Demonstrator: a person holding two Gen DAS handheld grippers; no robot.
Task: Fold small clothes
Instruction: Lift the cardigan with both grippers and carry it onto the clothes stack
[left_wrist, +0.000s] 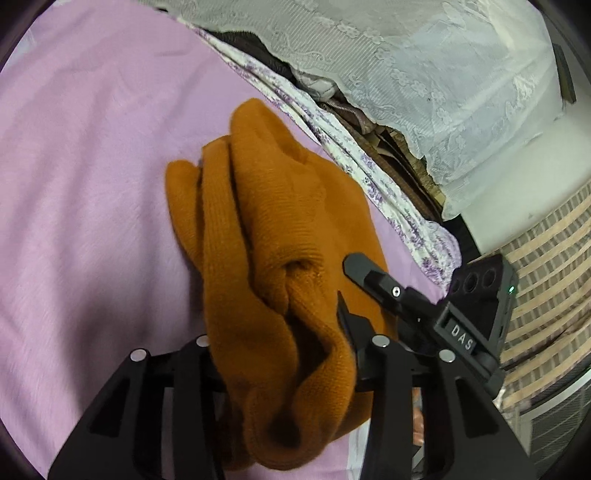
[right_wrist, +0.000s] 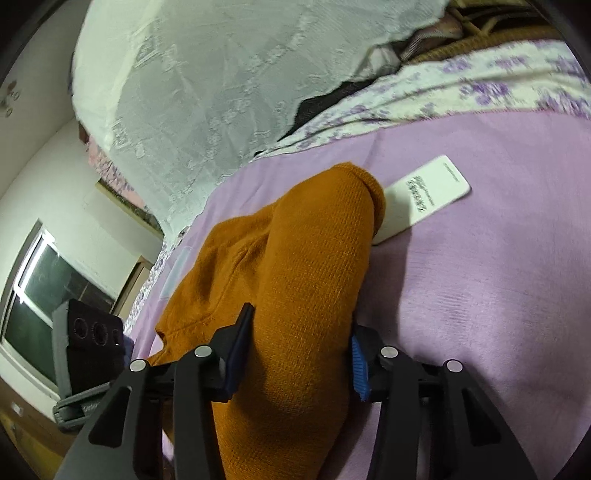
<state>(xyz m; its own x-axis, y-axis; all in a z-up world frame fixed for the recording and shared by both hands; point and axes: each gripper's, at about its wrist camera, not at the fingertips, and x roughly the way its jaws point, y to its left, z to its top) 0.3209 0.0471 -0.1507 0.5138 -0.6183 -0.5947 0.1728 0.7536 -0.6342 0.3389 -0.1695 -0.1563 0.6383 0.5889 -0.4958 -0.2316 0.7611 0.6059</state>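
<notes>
An orange knit garment (left_wrist: 266, 236) lies bunched on the lilac bed sheet (left_wrist: 85, 177). In the left wrist view its near folds run between my left gripper's (left_wrist: 280, 347) fingers, which are closed on the fabric. The right gripper (left_wrist: 373, 280) shows there as a black body at the garment's right edge. In the right wrist view the garment (right_wrist: 306, 280) passes as a thick roll between my right gripper's (right_wrist: 299, 354) blue-padded fingers (right_wrist: 360, 365), which press on it from both sides.
A white card with black writing (right_wrist: 424, 195) lies on the sheet beside the garment's far end. A floral-edged blanket (left_wrist: 332, 136) and a white lace cover (left_wrist: 424, 74) over stacked things border the bed. A window (right_wrist: 40, 291) is at the left.
</notes>
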